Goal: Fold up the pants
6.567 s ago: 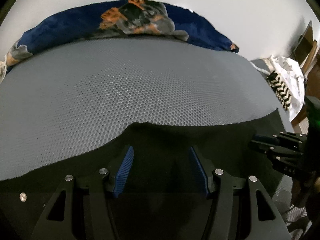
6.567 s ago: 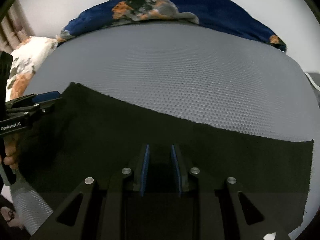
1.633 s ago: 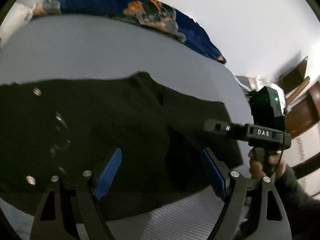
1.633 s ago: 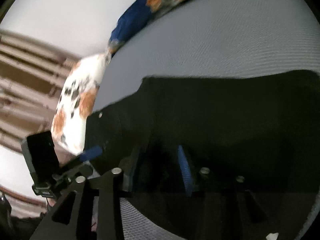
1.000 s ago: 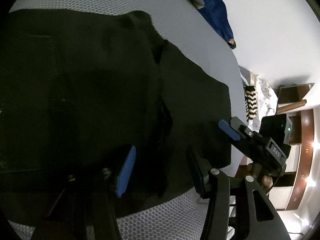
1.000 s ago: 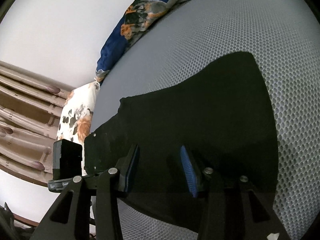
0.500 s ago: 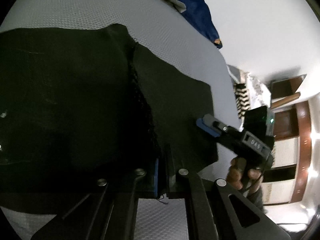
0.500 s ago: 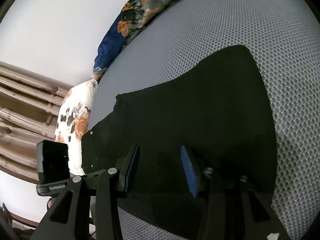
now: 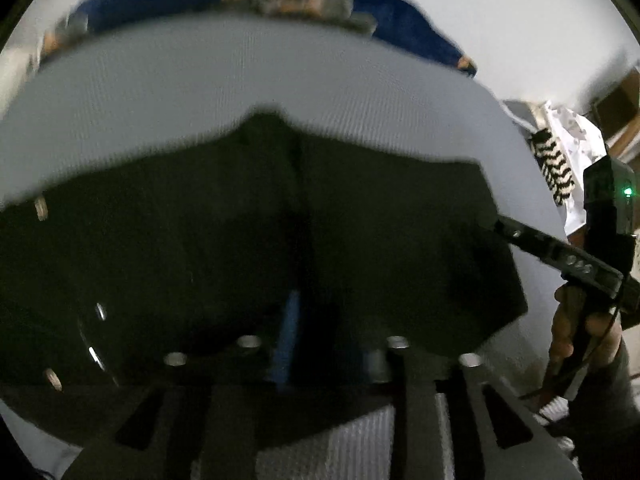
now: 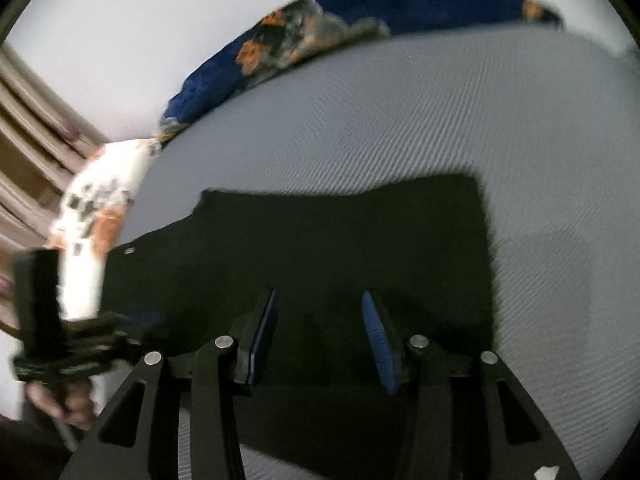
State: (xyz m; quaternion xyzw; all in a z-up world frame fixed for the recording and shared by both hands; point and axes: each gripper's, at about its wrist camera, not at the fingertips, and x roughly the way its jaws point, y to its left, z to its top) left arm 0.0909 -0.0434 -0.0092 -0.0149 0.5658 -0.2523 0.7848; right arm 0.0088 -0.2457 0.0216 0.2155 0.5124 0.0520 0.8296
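Pants (image 10: 320,248) lie on the mattress (image 10: 440,112), blanket (image 10: 400,4) behind.

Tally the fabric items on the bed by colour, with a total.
Black: 1, pants
Blue floral: 1, blanket
White floral: 1, pillow
Total: 3

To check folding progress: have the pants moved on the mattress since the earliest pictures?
Yes. The pants no longer span the mattress; their right end now lies further left.

Grey mesh mattress (image 10: 440,112), blue floral pillow (image 10: 400,4) at white wall (image 9: 520,12), wood furniture (image 9: 624,116) rt.
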